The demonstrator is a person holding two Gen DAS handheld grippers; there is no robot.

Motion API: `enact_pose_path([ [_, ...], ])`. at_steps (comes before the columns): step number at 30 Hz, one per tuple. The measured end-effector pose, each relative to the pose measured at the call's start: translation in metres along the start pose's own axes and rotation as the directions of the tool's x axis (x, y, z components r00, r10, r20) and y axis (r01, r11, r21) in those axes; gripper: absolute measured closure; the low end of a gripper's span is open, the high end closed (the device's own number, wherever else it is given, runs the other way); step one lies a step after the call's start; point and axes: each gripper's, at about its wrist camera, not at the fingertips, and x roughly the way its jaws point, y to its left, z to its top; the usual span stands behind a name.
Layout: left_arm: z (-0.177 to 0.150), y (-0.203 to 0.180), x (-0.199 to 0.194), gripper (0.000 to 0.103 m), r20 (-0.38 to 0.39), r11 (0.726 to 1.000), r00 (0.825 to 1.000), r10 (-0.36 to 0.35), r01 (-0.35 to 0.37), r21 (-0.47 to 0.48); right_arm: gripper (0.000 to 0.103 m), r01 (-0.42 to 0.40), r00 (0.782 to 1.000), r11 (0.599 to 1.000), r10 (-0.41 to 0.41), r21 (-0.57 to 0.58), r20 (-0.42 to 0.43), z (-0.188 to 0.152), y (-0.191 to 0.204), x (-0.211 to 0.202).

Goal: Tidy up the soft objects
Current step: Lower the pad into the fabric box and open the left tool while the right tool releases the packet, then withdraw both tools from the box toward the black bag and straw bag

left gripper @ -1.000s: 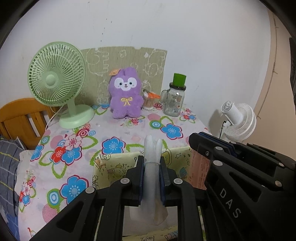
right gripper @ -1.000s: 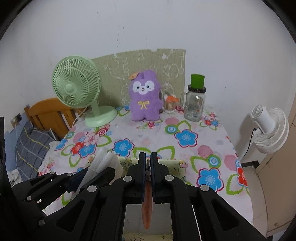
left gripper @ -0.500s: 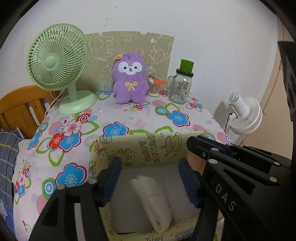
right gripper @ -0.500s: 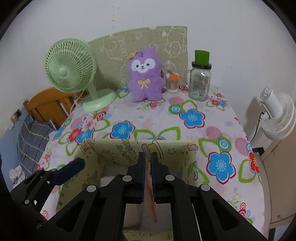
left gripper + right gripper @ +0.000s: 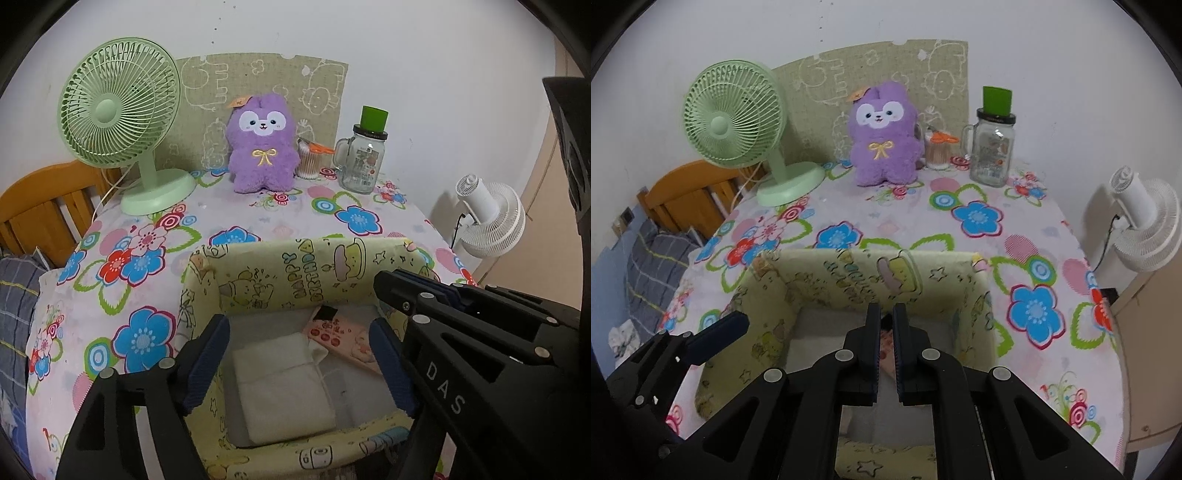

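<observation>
A yellow cartoon-print fabric box point(image 5: 295, 266) stands at the near edge of the flowered table; it also shows in the right wrist view point(image 5: 849, 273). Inside lie a folded white cloth point(image 5: 284, 387) and a pink printed packet point(image 5: 343, 336). My left gripper point(image 5: 301, 362) is open wide and empty above the box, over the white cloth. My right gripper point(image 5: 885, 328) hovers over the box with its jaws slightly apart and nothing between them; the pink packet point(image 5: 886, 354) lies below them. A purple plush bunny point(image 5: 262, 144) sits at the back of the table.
A green desk fan point(image 5: 122, 122) stands at the back left. A glass mug jar with green lid point(image 5: 364, 155) and a small cup point(image 5: 308, 162) stand right of the plush. A white fan point(image 5: 487, 218) stands off the table's right. A wooden headboard point(image 5: 48, 206) is left.
My left gripper opened and dropped the white cloth into the box, where it now lies flat. My right gripper lowered, then let go of the pink packet, which now lies in the box.
</observation>
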Motion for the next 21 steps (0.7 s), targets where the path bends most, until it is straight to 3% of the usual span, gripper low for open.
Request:
enact_pose_path([
  [5, -0.007, -0.002, -0.006, 0.021, -0.003, 1.0, 1.0, 0.0, 0.0, 0.005, 0.091, 0.019, 1.0, 1.0, -0.019, -0.005, -0.001, -0.009, 0.002, -0.006],
  [6, -0.009, -0.002, -0.008, 0.021, -0.002, 1.0, 1.0, 0.001, -0.001, 0.005, 0.083, 0.026, 1.0, 1.0, -0.026, -0.008, 0.001, -0.01, 0.003, -0.008],
  [9, -0.013, -0.002, -0.013, 0.02, 0.005, 1.0, 1.0, 0.015, -0.015, 0.002, 0.043, 0.081, 0.996, 0.997, -0.081, -0.017, 0.037, -0.015, 0.005, -0.018],
  [10, -0.013, 0.0, -0.015, 0.02, 0.012, 1.0, 1.0, 0.024, -0.024, -0.004, 0.033, 0.09, 0.995, 0.996, -0.089, -0.019, 0.049, -0.017, 0.005, -0.021],
  [12, -0.016, 0.003, -0.02, 0.017, 0.017, 1.0, 1.0, 0.009, -0.009, -0.016, 0.025, 0.078, 0.995, 0.997, -0.077, -0.014, 0.063, -0.02, 0.004, -0.028],
  [21, -0.03, -0.006, -0.044, 0.011, 0.052, 1.0, 0.999, -0.012, 0.012, 0.01, 0.022, 0.095, 0.991, 0.995, -0.092, -0.028, 0.098, -0.036, 0.013, -0.055],
])
